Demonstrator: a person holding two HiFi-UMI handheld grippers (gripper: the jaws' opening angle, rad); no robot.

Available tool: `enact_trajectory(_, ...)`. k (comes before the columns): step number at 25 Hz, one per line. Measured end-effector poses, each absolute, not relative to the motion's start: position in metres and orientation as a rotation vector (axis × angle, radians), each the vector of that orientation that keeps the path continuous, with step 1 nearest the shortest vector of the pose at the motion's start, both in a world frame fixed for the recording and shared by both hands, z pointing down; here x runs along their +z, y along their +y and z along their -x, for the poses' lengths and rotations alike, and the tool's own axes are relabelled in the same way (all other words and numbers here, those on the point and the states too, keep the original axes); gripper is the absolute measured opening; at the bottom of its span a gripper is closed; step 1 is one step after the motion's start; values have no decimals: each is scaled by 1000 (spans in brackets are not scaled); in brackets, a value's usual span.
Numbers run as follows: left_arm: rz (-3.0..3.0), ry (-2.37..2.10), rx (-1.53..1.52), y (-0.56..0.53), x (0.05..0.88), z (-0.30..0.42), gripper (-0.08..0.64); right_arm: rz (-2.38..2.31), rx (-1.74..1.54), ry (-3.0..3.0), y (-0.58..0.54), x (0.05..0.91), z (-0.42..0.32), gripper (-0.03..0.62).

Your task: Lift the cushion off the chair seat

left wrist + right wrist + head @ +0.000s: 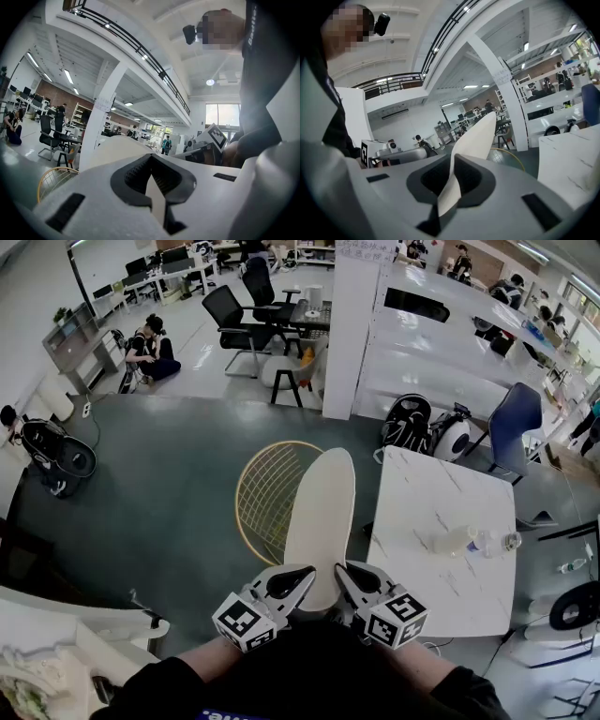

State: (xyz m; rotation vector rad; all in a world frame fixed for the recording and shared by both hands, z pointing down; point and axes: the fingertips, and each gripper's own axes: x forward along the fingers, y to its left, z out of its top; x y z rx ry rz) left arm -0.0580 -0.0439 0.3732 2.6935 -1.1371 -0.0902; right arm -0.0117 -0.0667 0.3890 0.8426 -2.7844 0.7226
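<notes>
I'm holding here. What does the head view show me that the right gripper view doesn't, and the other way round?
Head view only: the left gripper and right gripper side by side at the cushion's near edge, the whole gold wire chair, and bottles on the marble table. Right gripper view only: its jaws pinched shut on the cushion's thin edge. Both: cushion, chair rim, table, left gripper.

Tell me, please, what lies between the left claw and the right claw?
The near end of the cushion fills that gap; the left claw and right claw are each shut on its edge, as the head view shows.
</notes>
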Motion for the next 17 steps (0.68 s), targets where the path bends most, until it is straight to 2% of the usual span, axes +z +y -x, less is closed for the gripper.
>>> enact_trajectory(17, -2695, -1124, -77, -43, 376, 58, 17, -850, 745, -2785, -65, 392, 11, 41)
